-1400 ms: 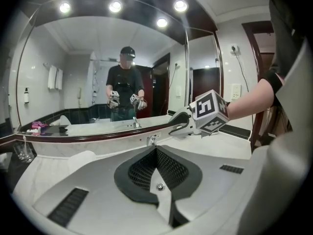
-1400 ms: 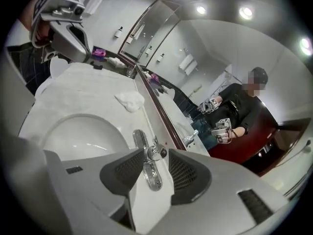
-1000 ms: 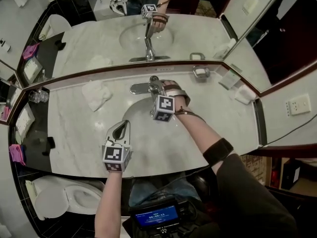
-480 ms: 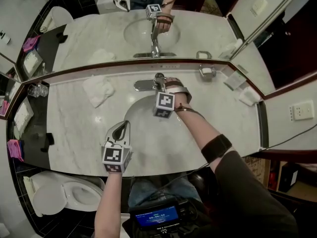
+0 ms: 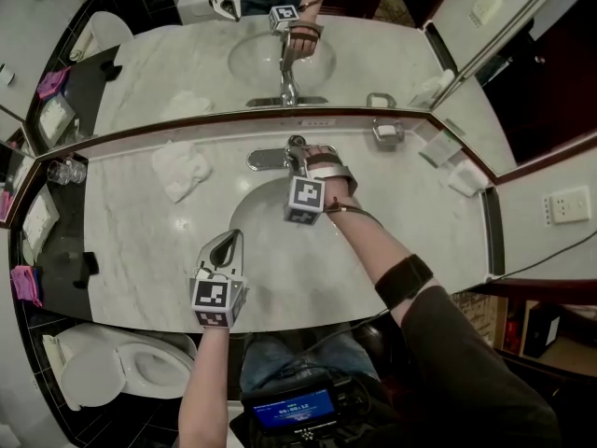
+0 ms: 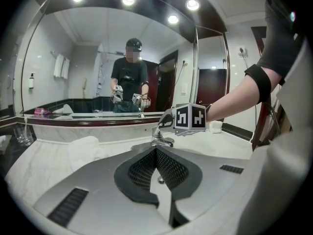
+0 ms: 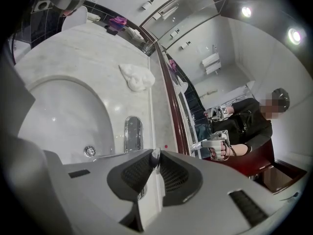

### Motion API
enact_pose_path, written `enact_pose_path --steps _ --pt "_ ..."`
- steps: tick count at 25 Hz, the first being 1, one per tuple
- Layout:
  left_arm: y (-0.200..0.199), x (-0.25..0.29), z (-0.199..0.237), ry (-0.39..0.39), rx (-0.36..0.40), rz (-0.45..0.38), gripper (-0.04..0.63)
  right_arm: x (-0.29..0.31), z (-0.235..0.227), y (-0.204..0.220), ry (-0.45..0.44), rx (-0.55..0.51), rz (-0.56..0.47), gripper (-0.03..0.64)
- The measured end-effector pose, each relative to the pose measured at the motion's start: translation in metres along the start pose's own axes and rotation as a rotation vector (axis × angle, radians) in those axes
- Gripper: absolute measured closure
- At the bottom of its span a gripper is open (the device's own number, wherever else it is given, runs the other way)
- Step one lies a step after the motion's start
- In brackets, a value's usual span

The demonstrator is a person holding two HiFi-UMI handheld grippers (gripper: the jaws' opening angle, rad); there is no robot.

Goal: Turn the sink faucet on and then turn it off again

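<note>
Grip set: right gripper (image 7: 156, 161) fingers just closed on the thin chrome faucet lever (image 5: 297, 145) between them; lift slowly. Left gripper (image 6: 156, 153) fingers shut, empty.

Bare white marble counter (image 5: 438, 215) lies open right of the oval white basin (image 5: 254, 215). On the left a crumpled white towel (image 5: 180, 171) takes room. Behind, the chrome faucet (image 5: 269, 160), a small chrome soap dish (image 5: 387, 133) and the dark-framed wall mirror (image 5: 392, 54) block passage.
</note>
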State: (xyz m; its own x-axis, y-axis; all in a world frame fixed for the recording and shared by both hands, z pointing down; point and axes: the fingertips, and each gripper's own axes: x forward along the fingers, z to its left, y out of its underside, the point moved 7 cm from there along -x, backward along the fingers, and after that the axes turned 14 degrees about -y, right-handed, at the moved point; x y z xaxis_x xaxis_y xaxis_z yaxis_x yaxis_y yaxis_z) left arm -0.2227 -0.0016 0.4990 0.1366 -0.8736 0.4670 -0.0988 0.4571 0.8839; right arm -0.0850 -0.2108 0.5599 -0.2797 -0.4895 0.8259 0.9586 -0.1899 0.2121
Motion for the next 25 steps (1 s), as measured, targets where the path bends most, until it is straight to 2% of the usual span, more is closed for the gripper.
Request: enact_pose_path --steps 12,25 --pt "0.010 0.003 -0.001 0.000 -0.008 0.017 0.598 0.001 0.008 -0.003 0.085 -0.029 0.017 0.552" --pt "0.011 0.009 0.001 -0.008 -0.006 0.028 0.598 0.004 0.028 -0.003 0.177 -0.117 0.012 0.552"
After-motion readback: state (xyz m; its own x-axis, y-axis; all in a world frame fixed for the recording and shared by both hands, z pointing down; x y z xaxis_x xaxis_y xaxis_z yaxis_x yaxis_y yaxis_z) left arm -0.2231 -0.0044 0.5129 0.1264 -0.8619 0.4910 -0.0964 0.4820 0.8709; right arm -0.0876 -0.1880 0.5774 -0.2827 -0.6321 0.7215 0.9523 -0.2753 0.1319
